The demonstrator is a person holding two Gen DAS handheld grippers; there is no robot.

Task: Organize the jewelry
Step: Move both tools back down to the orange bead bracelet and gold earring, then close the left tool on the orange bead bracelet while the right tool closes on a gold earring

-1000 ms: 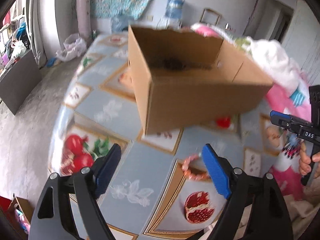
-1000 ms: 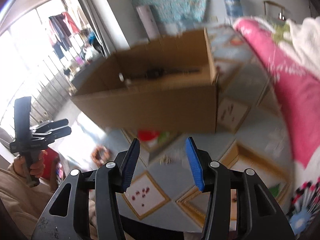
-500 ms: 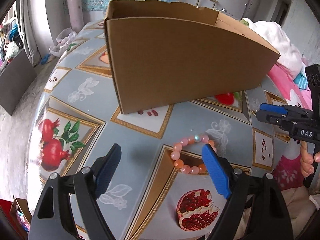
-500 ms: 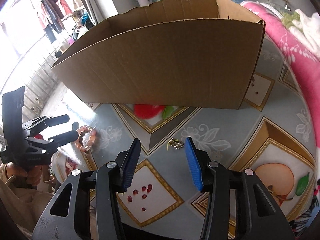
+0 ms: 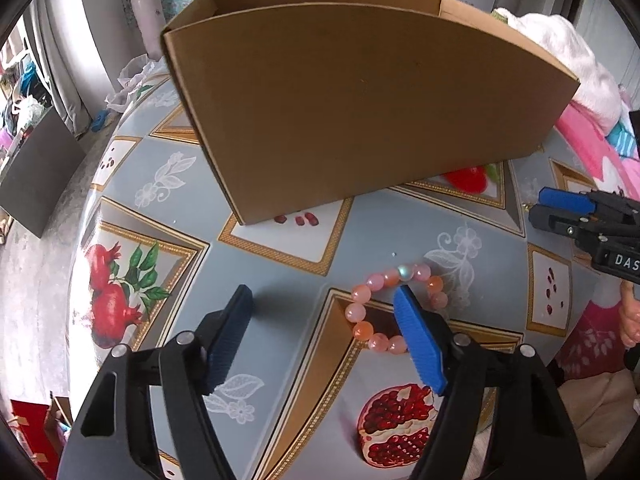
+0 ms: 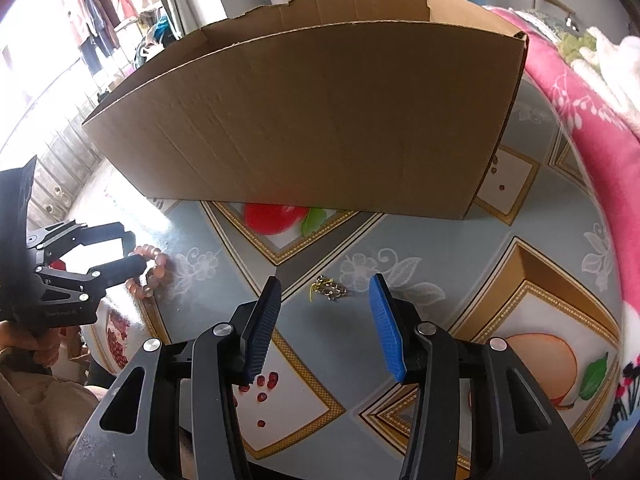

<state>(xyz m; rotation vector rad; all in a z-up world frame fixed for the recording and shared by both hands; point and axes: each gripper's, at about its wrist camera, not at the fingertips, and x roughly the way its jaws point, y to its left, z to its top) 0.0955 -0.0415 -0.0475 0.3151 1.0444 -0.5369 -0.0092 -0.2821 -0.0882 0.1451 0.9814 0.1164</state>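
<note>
A bracelet [image 5: 360,330] of pink and orange beads lies on the patterned tablecloth [image 5: 280,280]. My left gripper [image 5: 323,294] hangs low over it with its jaws closing. The right finger [image 5: 416,340] stands inside the ring, so the ring's left side lies between the pads, untouched. In the right wrist view a small gold chain piece [image 6: 330,290] lies on the cloth just beyond my right gripper [image 6: 325,282], which is open and empty. The left gripper [image 6: 134,251] and the bracelet [image 6: 154,268] show at that view's left. A tall cardboard box [image 5: 360,112] stands behind both.
The box [image 6: 312,120] walls off the table's far side; its inside is hidden. A pink blanket [image 6: 580,112] and a white cloth [image 5: 560,48] lie at the right. The table's rounded edge [image 5: 80,220] drops to the floor on the left. A hand [image 6: 24,340] holds the left gripper.
Both grippers have come down toward the table and the box now towers over them. The left jaws have narrowed, and the right finger now stands inside the bracelet.
</note>
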